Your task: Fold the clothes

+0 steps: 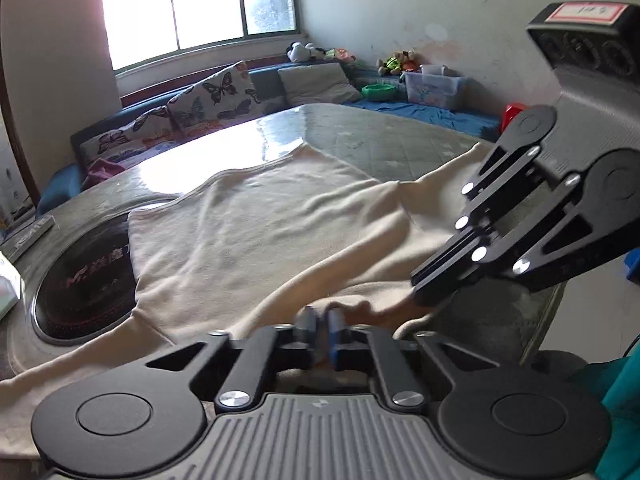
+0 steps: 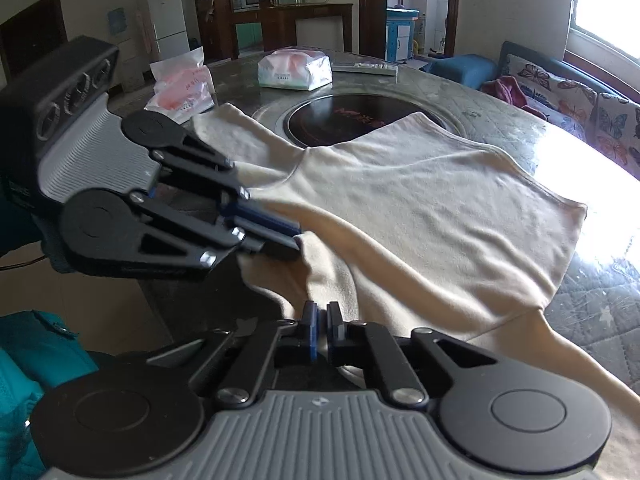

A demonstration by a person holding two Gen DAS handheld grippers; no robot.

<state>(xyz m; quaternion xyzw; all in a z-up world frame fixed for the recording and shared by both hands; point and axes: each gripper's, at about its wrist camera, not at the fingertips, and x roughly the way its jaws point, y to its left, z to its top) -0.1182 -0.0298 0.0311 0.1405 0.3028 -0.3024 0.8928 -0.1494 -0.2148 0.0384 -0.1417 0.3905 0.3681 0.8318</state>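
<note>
- Grippers first: the left gripper (image 1: 323, 320) has its blue-padded fingers nearly together, pinching the near edge of the cream shirt (image 1: 256, 216) right at the tabletop's front edge. It's a bit blurry there, but cloth is bunched at the tips.
- Right gripper (image 2: 322, 320) is the same deal, fingers almost closed with only a thin gap, clamped on a fold of the same shirt close to the camera.
- The two grippers sit just beside each other. Each one shows in the other's camera, angled in toward the same bunched bit of fabric.
- The shirt is spread out flat over the tabletop (image 1: 384, 140), with the near part lifted and draped in a long ridge running toward the grippers. One sleeve trails off toward the near left in the left wrist view.
- Far corner of the shirt overlaps the round black cooktop (image 2: 340, 118) set into the tabletop.
- Beyond that, a tissue pack (image 2: 295, 69), a plastic bag (image 2: 184, 88) with something pink inside, and a remote (image 2: 366, 68) sit on the far side.
- Way back: a butterfly cushion (image 1: 216, 94) on a bench under the window (image 1: 192, 4).
</note>
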